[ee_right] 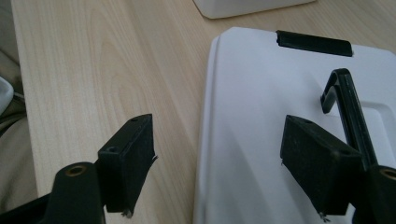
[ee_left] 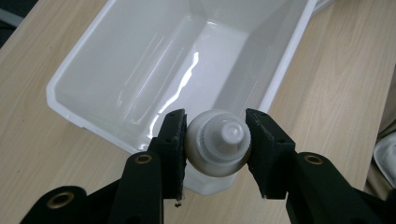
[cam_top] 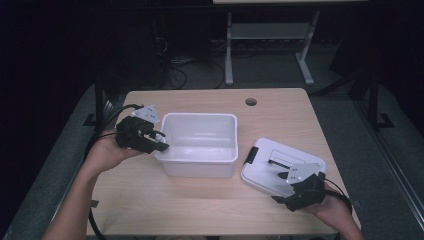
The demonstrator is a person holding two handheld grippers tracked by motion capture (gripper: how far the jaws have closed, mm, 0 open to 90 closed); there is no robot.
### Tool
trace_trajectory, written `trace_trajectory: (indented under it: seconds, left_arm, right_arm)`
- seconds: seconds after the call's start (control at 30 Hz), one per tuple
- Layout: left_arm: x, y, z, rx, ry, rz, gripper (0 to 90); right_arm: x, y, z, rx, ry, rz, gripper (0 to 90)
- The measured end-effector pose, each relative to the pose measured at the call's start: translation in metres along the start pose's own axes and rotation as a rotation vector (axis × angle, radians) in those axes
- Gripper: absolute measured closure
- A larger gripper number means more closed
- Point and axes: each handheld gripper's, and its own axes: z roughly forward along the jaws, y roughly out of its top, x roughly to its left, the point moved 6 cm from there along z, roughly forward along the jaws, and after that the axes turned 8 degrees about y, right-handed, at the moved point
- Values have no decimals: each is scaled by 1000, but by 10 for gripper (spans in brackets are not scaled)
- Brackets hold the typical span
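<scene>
A white plastic bin stands open in the middle of the wooden table. My left gripper hovers at the bin's left rim, shut on a small white bottle seen cap-end on, held just over the rim of the bin. The bin's white lid, with a black handle and black latch, lies flat to the right of it. My right gripper is open over the near part of the lid, one jaw over the lid and the other over bare table, with nothing between them.
A round cable hole sits near the table's far edge. Beyond the table stand the legs of another desk with cables on the floor. Bare wood lies in front of the bin.
</scene>
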Motion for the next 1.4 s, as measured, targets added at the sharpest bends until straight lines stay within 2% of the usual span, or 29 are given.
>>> trace_trajectory:
  seconds: [0.57,0.93,1.27,1.4]
  left_arm:
    - [5,1,23,31,-17,-5,596]
    - [7,-5,39,49,-25,-7,596]
    - [4,-8,54,46,-45,-20,596]
    - [3,-10,59,66,-40,-9,596]
  right_arm:
    - [0,0,-1,3,-1,3,252]
    - [-1,-1,1,5,4,6,253]
    - [0,-4,0,8,1,11,253]
    - [0,-5,-1,10,2,23,253]
